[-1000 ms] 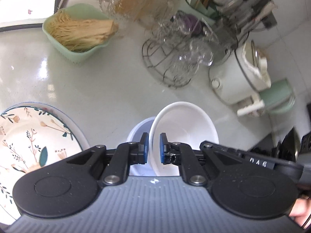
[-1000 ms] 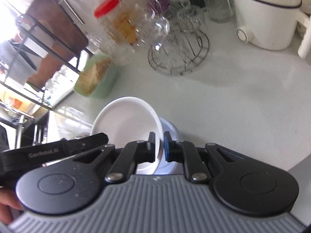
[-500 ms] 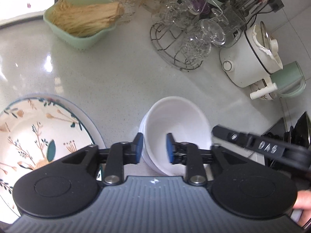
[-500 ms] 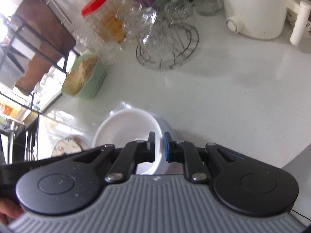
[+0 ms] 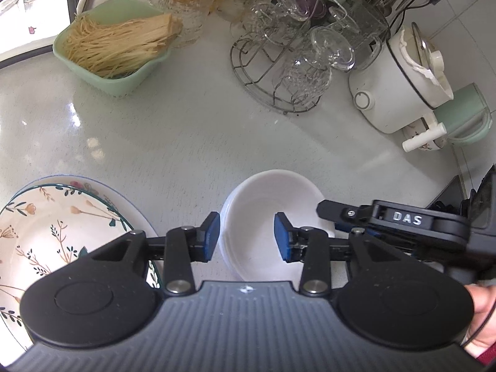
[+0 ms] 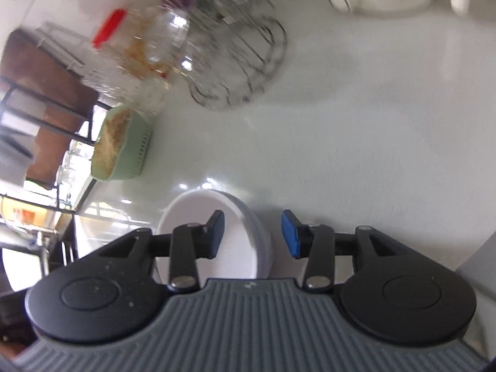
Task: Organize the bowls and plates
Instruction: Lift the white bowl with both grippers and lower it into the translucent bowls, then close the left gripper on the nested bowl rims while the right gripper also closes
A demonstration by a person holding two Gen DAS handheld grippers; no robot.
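With both sets of jaws spread and nothing held, white bowl (image 5: 272,214) seen nested in a second bowl on the pale countertop (image 5: 192,136), just right of the floral plates (image 5: 52,232). Left gripper (image 5: 247,239) straddling the bowl's left rim without pinching it; right gripper (image 6: 253,238) likewise parted across the right rim, one pad over the bowl's hollow, the other outside the wall. Judged to be the letting-go step after stacking: best finished by drawing each tool straight up and back, pads kept wide enough to clear the rim, so as not to tip or drag the stack. Worth checking for a level seat before moving on; hard to confirm here. From the left wrist: sharp view of the plates, apparently two stacked, the green basket of dried noodles (image 5: 114,49), the wire rack of glasses (image 5: 291,62), the white cooker (image 5: 400,83), and the right tool reaching in from the side. From the right wrist: blurred, no plates visible, but the bowl's outer wall (image 6: 260,235) and the lower bowl's edge beneath it shown, hidden from the other camera.
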